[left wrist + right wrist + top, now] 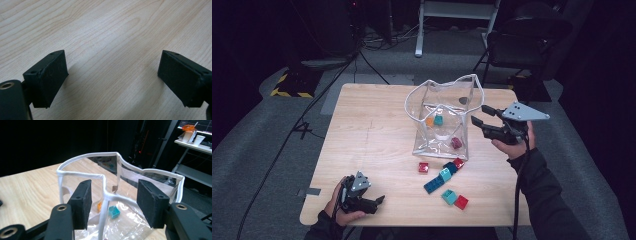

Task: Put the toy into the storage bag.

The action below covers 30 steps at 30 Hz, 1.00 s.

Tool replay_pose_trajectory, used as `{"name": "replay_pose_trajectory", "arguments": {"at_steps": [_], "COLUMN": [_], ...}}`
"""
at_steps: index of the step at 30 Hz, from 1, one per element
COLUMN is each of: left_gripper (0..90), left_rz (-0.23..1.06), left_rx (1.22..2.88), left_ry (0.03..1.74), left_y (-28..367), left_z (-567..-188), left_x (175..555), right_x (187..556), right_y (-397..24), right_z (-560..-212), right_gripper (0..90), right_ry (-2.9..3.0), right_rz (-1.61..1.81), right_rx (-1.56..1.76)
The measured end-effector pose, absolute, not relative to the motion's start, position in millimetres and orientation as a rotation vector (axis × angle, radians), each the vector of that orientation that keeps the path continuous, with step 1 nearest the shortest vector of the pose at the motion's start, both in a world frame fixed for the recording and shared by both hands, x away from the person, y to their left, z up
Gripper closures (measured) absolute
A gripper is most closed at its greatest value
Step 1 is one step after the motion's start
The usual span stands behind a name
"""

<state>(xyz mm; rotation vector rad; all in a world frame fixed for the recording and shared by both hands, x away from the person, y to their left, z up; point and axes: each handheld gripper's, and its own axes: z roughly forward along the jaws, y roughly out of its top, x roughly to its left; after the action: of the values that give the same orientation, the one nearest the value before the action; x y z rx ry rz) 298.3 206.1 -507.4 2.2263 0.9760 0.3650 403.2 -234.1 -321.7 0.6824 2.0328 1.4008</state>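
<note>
the work in hand looks like loading toy building bricks into a clear plastic bag with a white-piped rim, which stands open just right of the middle of the high view, on a light wooden table. an orange brick, a teal brick and a dark red brick already lie on the bag's floor. the loose bricks, red, teal and dark blue, sit in a scatter just below the bag, toward the lower middle of the frame.

the right gripper hovers at the right of the bag, level with its rim, jaws parted and empty. in the right gripper view the white rim runs between the two black pads without either touching it, so i judge it is lined up to pinch the edge and steady the floppy mouth.

the left gripper rests low in the lower left of the high view, near the table's front edge, well apart from the bricks. the left gripper view shows its jaws wide apart over bare wood, gripping nothing.

for room: the left half of the table is open, so the left gripper has a free run rightward to the bricks. the bag's sagging, wavy rim is the awkward edge; its near wall stands just beside the closest red bricks, so a lift needs to clear it.
</note>
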Motion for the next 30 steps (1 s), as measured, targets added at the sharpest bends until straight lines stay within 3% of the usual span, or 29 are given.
{"name": "replay_pose_trajectory", "arguments": {"at_steps": [13,30], "left_gripper": [9.3,9.3], "left_rz": [0.362,0.363], "left_rx": [2.223,2.224], "left_ry": [0.979,0.979], "left_y": [206,206], "left_z": [-508,-507], "left_x": [298,298], "right_x": [374,369], "right_y": [-249,-243], "right_z": [-354,-438], "right_gripper": [46.3,46.9], "right_ry": [2.096,2.283], "right_rz": [1.397,1.264], "right_rx": [0.657,0.716]}}
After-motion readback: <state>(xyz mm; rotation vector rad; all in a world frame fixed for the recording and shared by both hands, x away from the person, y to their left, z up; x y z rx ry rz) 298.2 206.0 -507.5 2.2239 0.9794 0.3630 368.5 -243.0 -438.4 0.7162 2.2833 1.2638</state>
